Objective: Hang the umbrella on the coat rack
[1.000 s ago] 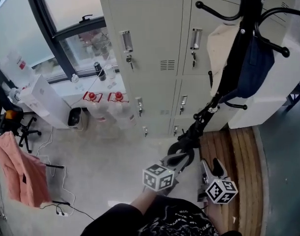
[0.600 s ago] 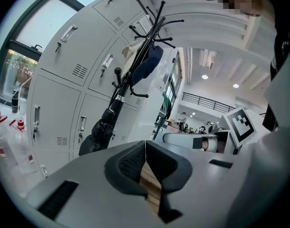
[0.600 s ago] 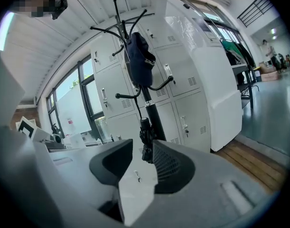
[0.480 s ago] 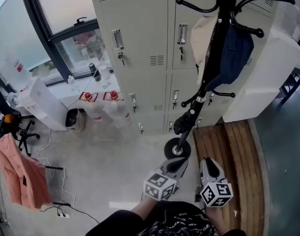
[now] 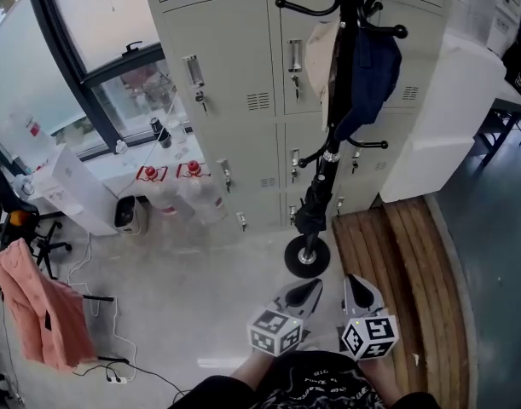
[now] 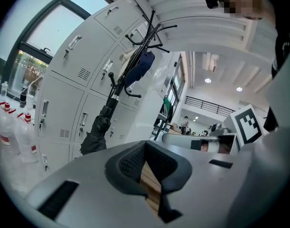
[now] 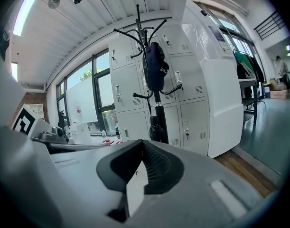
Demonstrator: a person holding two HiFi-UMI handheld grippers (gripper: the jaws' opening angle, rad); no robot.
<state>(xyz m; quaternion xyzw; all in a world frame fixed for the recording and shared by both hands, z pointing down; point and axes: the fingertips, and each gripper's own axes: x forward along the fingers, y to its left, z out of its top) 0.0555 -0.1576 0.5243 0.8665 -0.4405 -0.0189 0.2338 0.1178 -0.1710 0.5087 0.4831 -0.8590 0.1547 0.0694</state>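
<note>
Umbrella (image 5: 315,207): folded, black, hangs along coat rack (image 5: 344,75) pole from low hook, above round base (image 5: 307,256), 12 o'clock from both grippers, apart from them. Left gripper (image 5: 304,291) jaws pressed together, empty. Right gripper (image 5: 360,290) jaws just closed, nothing between. Risk, by my guess: hook hold looks shallow, so bump to rack could slip umbrella off.

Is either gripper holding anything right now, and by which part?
Nothing is held. The left gripper is shut and empty, and the right gripper has just closed with nothing between its jaws. The umbrella hangs on the coat rack, apart from both.
</note>
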